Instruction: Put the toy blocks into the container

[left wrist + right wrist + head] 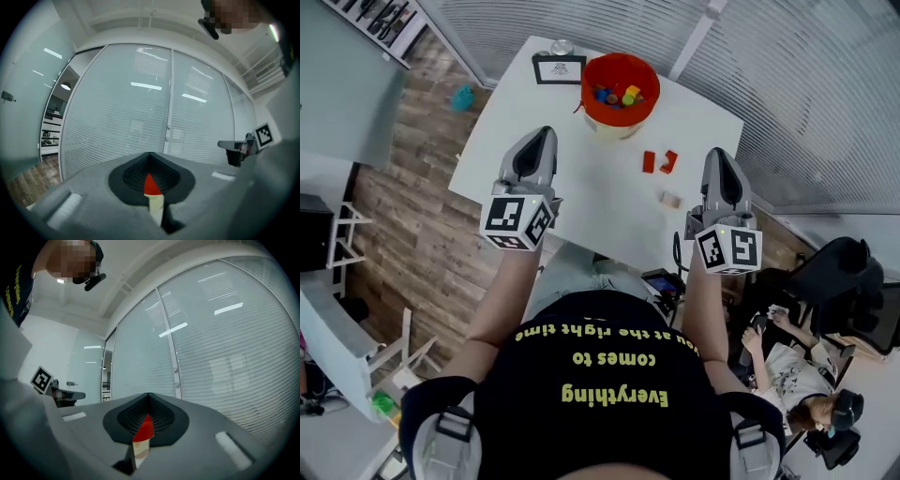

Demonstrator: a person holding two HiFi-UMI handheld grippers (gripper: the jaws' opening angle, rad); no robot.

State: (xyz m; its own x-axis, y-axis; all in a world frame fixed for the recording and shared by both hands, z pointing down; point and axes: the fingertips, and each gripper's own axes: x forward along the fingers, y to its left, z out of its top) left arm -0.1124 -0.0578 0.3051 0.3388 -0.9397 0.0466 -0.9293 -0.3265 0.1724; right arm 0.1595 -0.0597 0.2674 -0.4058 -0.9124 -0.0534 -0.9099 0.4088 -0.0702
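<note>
Below us, a wood floor (403, 234) and blind-covered glass walls (787, 84) surround our white counter (581, 202). Our left hand-held gripper (546, 133) and right hand-held gripper (718, 156) hover clenched and empty. Some blocks sit in the red container (619, 66), while two red blocks (649, 161) and a tan block (671, 200) lie nearby on the counter.

Red container (623, 67), white table (581, 192), two red blocks (649, 161), one tan block (671, 200); grey left gripper (546, 133) and right gripper (718, 154) with black-and-white markers (517, 220); brown plank floor (422, 244)
</note>
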